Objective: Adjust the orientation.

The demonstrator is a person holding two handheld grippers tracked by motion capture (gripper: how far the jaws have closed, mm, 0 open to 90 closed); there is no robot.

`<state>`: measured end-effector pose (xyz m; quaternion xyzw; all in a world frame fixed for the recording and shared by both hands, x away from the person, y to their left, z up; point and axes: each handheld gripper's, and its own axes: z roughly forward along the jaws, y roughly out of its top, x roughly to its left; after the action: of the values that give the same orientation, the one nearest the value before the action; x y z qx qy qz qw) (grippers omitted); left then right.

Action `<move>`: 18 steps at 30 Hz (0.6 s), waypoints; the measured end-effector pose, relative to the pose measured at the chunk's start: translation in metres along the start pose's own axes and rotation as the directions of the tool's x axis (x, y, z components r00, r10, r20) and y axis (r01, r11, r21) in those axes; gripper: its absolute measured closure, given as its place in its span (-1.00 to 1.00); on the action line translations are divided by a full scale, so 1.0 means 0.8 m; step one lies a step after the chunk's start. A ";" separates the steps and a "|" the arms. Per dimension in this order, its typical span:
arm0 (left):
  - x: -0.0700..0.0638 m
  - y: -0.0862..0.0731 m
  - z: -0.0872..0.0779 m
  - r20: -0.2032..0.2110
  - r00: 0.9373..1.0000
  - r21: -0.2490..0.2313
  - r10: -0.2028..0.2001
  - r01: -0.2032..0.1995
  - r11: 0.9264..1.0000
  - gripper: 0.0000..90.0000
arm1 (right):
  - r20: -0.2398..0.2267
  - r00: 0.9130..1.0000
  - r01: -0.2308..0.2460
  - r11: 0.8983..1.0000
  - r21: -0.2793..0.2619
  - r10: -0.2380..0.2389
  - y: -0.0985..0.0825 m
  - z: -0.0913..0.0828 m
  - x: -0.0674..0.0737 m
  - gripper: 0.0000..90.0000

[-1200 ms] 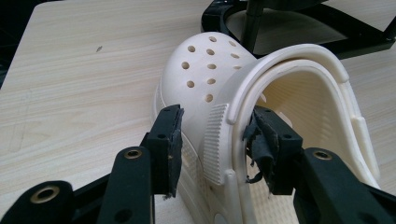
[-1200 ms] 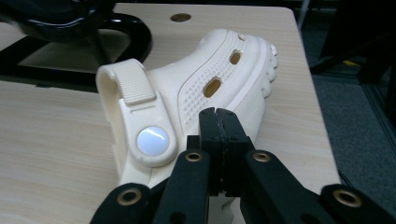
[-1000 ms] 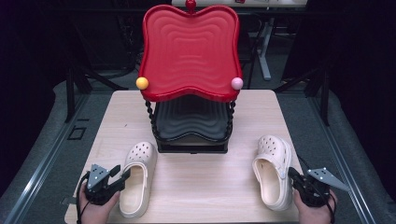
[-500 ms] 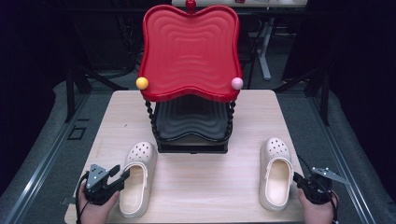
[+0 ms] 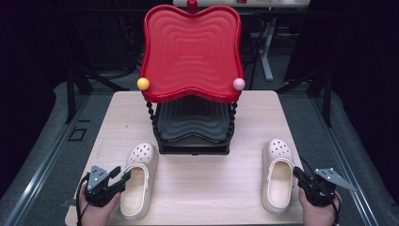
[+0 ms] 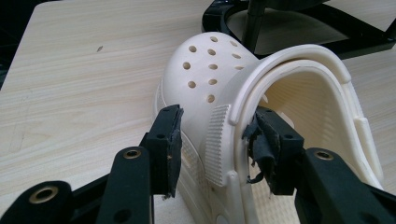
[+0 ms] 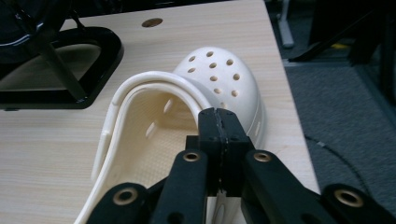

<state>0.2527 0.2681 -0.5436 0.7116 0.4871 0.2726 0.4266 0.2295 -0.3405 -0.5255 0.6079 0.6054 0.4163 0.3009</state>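
Two cream clogs with holes in the toes lie on the wooden table. The left clog points away from me. My left gripper straddles its near side wall, one pad outside and one inside, both pressing on it. The right clog lies straight near the table's right edge. At its rear right wall sits my right gripper, jaws pressed together. Nothing shows between its pads.
A two-tier rack stands at the table's middle back: a tilted red tray over a black tray on twisted posts. A yellow ball and a pink ball cap its corners. Dark floor surrounds the table.
The right clog has turned from a tilted, rolled pose to lying flat and straight. The right hand shifted a little with it. The left gripper and left clog have not moved.
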 end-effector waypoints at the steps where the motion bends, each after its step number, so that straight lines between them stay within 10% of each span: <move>1: 0.000 0.000 0.000 0.000 1.000 0.000 -0.002 0.002 1.000 0.21 | 0.007 1.000 0.011 1.000 -0.011 -0.011 0.000 -0.001 0.002 0.89; 8: 0.001 0.000 0.000 0.005 1.000 -0.001 -0.008 0.008 1.000 0.20 | 0.050 0.995 0.084 0.996 0.018 -0.084 -0.003 0.003 0.012 0.57; 18: 0.001 -0.001 0.001 0.012 1.000 0.003 -0.012 0.012 1.000 0.18 | 0.097 0.988 0.110 0.991 0.074 -0.117 -0.004 0.016 0.017 0.62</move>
<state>0.2535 0.2683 -0.5445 0.7111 0.4892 0.2650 0.4300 0.2381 -0.3250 -0.5325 0.6026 0.6370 0.3462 0.3334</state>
